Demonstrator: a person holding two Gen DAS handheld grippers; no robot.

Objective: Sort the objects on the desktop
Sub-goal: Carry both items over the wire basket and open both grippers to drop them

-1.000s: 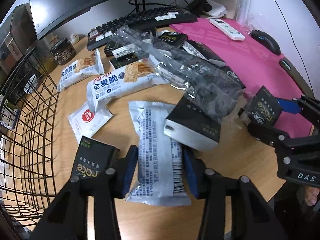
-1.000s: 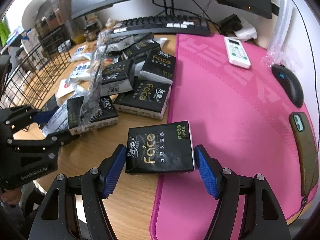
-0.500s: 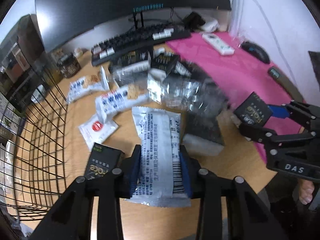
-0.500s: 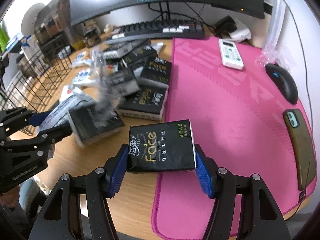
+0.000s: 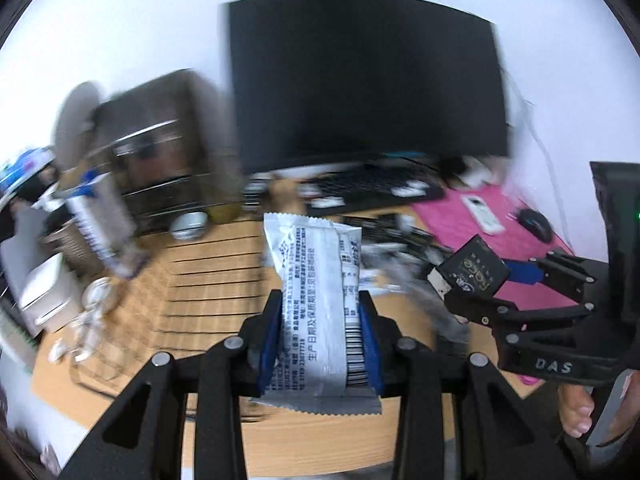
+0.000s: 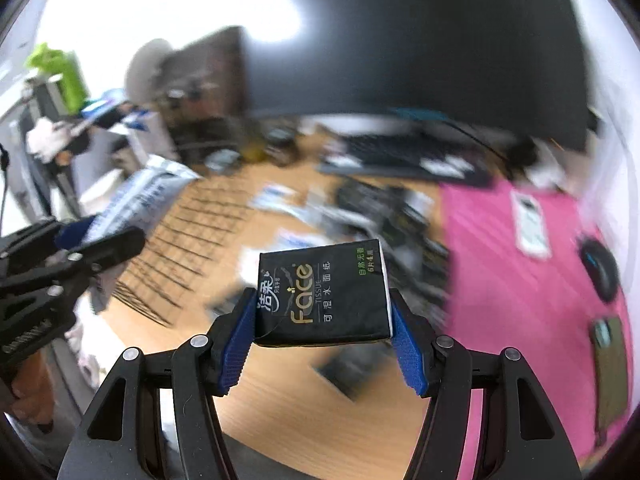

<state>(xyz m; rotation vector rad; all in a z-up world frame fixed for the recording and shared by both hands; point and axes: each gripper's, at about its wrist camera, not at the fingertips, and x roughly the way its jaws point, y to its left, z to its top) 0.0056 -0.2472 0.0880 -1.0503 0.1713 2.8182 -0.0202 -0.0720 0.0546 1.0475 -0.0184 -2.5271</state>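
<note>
Left wrist view shows the left hand-held gripper pinching a silvery snack packet at lower centre, held clear above the wooden tabletop, with a dark monitor filling the upper middle. Right wrist view has the right hand-held gripper clamped on a black Face tissue pack at centre, lifted off the tabletop beside the pink mat at right; everything behind is blurred.
</note>
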